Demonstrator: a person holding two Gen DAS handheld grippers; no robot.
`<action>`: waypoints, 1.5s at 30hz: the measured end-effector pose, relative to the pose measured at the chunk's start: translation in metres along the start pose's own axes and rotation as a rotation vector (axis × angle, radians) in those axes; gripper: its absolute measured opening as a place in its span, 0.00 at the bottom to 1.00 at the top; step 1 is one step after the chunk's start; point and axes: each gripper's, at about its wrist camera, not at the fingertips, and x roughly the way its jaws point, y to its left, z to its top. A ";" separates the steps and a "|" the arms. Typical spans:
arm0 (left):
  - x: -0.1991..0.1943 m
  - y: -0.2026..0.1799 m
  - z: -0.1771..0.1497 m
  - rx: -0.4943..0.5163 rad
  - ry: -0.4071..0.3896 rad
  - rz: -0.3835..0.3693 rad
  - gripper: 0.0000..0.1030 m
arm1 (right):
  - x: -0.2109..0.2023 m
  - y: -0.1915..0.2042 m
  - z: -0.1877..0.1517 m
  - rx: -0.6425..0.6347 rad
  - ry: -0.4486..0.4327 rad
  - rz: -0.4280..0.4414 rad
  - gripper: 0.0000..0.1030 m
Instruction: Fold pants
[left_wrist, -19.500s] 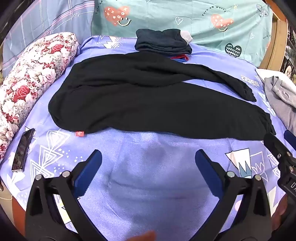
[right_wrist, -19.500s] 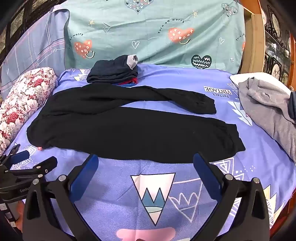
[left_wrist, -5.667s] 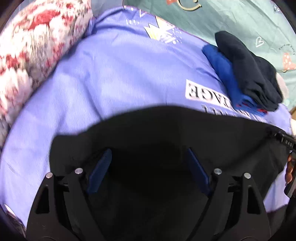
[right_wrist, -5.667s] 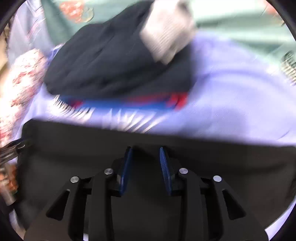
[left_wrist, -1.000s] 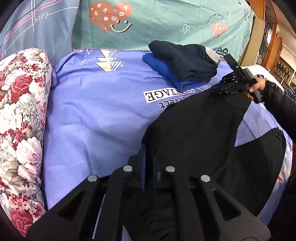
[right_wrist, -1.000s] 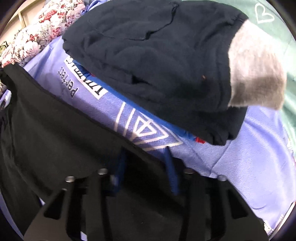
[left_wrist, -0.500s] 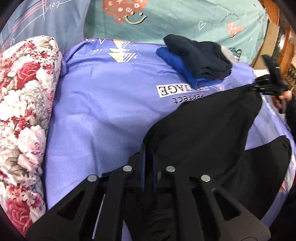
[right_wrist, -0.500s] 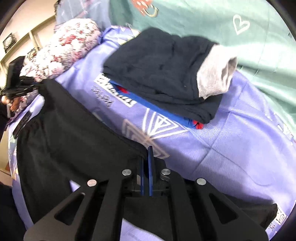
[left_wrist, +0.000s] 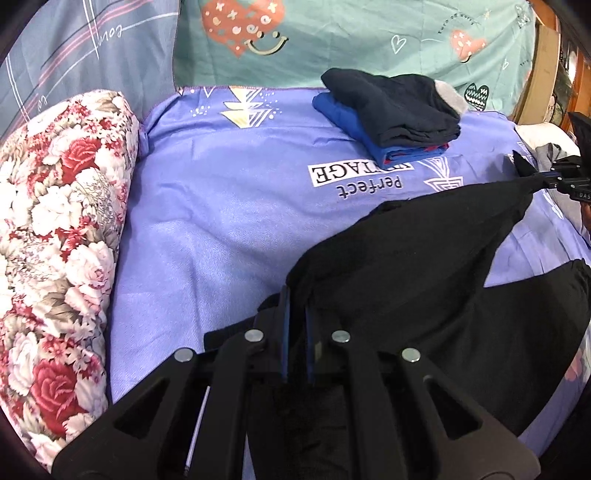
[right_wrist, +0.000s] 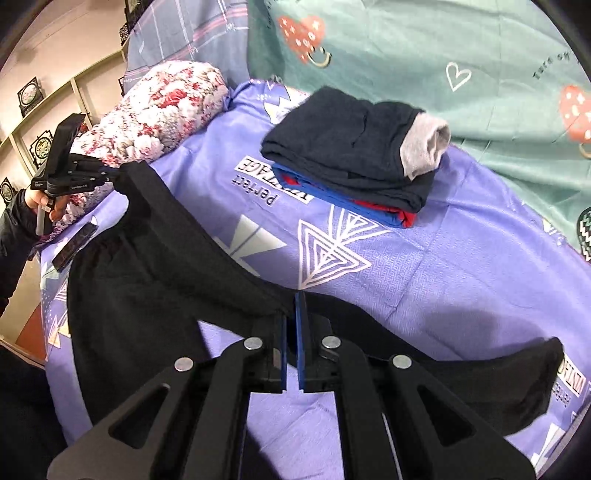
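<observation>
The black pants (left_wrist: 424, 258) lie partly on the purple bed sheet (left_wrist: 221, 206), and one edge is lifted and stretched between my two grippers. My left gripper (left_wrist: 295, 291) is shut on one end of that edge. The right gripper (left_wrist: 532, 179) holds the other end at the far right of the left wrist view. In the right wrist view my right gripper (right_wrist: 295, 300) is shut on the black pants (right_wrist: 147, 266), and the left gripper (right_wrist: 110, 170) pinches the far corner, held by a hand. A leg end (right_wrist: 532, 373) rests on the sheet at the right.
A stack of folded clothes (left_wrist: 391, 107) (right_wrist: 351, 162) sits at the back of the bed, just beyond the lifted edge. A floral bolster (left_wrist: 55, 221) lines the left side. A dark flat phone (right_wrist: 74, 242) lies near it. A grey garment (left_wrist: 550, 151) is at the right.
My right gripper closed on the pants edge beside the folded stack, then rose and pulled back from it. The edge now hangs taut between both grippers. The left gripper stayed shut and shifted slightly.
</observation>
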 end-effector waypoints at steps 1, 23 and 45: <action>-0.004 -0.001 -0.002 0.001 0.000 0.000 0.06 | -0.006 0.005 -0.001 -0.006 -0.007 -0.003 0.03; -0.048 0.003 -0.143 -0.152 0.092 -0.060 0.13 | -0.013 0.150 -0.146 -0.022 0.094 0.088 0.04; 0.005 0.034 -0.127 -0.612 0.288 -0.074 0.73 | -0.049 0.110 -0.168 0.202 -0.081 -0.075 0.62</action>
